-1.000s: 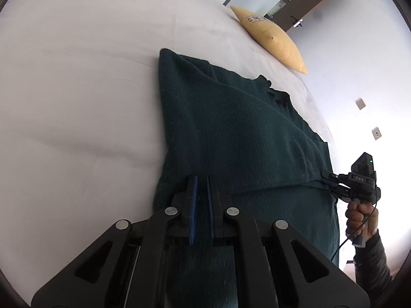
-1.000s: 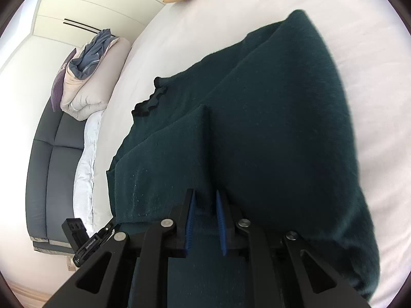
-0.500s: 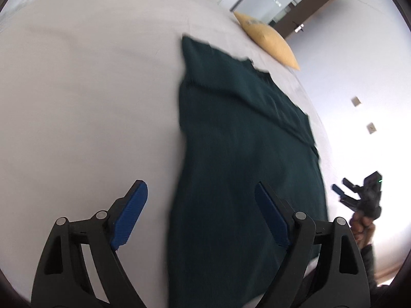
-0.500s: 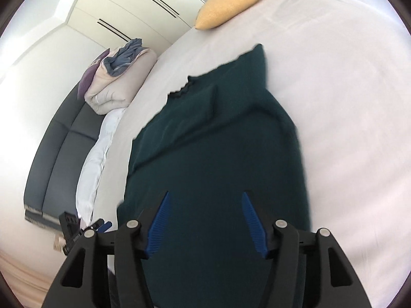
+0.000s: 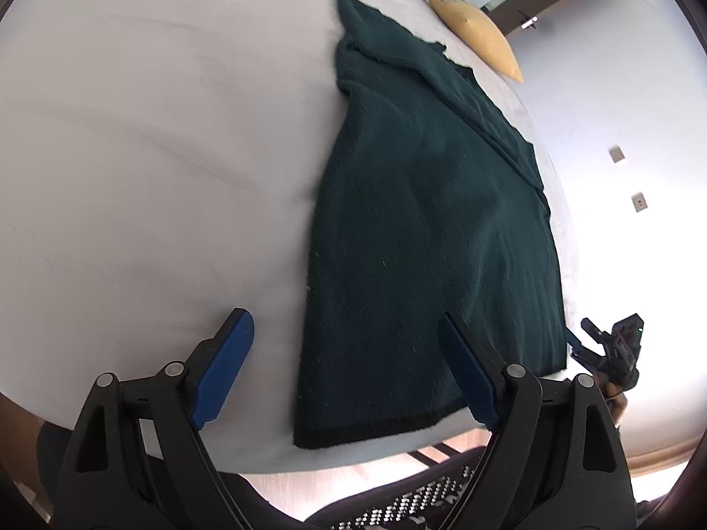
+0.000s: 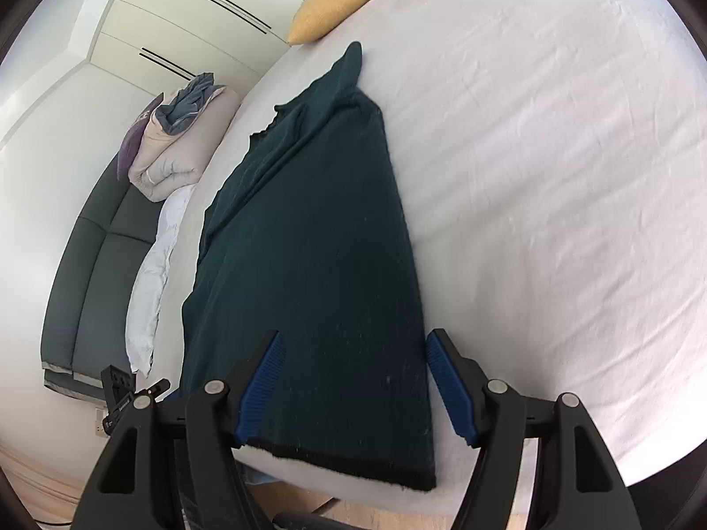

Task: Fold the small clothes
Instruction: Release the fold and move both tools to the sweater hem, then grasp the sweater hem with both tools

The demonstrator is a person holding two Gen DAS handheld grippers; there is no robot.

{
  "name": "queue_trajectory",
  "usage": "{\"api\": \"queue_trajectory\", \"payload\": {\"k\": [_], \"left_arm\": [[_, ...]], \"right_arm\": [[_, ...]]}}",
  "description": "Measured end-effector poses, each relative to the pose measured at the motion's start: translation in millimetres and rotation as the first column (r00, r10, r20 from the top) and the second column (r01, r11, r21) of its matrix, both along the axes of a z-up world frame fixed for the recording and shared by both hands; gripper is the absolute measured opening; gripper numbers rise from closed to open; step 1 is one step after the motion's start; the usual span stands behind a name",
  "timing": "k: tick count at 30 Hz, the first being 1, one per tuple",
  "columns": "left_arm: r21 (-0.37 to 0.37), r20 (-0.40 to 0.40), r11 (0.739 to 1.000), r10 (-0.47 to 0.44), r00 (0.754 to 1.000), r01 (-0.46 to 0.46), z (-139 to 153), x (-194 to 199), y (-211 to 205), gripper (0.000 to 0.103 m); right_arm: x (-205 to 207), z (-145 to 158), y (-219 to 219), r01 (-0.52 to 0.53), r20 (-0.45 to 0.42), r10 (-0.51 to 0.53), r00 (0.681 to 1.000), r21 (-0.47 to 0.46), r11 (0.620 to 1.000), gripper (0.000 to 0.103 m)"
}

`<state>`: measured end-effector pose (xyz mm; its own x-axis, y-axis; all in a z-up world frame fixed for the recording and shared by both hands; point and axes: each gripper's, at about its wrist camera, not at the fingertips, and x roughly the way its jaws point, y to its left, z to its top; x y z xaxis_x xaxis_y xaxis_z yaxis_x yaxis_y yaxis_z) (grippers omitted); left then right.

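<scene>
White bed, yellow pillow at the far edge; dark green garment lies flat in a long narrow strip, hem at the near edge, probably staged for a crosswise fold. Left gripper and right gripper hover spread wide over the hem, holding nothing. Can't tell sleeves or layering at the far end.

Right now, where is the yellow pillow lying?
The yellow pillow lies at the far end of the white bed, just beyond the top of the dark green garment; both wrist views show it.
</scene>
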<state>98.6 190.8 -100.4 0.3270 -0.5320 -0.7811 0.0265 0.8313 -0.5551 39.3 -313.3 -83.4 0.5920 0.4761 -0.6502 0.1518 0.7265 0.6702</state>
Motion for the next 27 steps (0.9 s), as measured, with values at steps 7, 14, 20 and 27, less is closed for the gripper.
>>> {"api": "queue_trajectory", "payload": {"k": [7, 14, 20, 27], "left_arm": [[-0.071, -0.060, 0.996, -0.051, 0.997, 0.047, -8, -8, -1, 0.075], [-0.209, -0.145, 0.978, -0.031, 0.989, 0.000, -22, -4, 17, 0.048], [-0.285, -0.178, 0.958, -0.015, 0.984, -0.037, -34, -7, 27, 0.032], [-0.305, -0.171, 0.952, -0.025, 0.985, -0.029, -36, -9, 27, 0.032]], "right_arm": [[-9, -2, 0, -0.002, 0.000, 0.002, 1.000, 0.038, 0.999, 0.070], [-17, -5, -2, -0.008, -0.006, 0.009, 1.000, 0.068, 0.998, 0.070], [-29, -6, -6, -0.015, -0.022, 0.017, 1.000, 0.093, 0.996, 0.069], [-50, -6, -30, 0.048, -0.047, -0.044, 0.998, 0.077, 0.996, 0.069]]}}
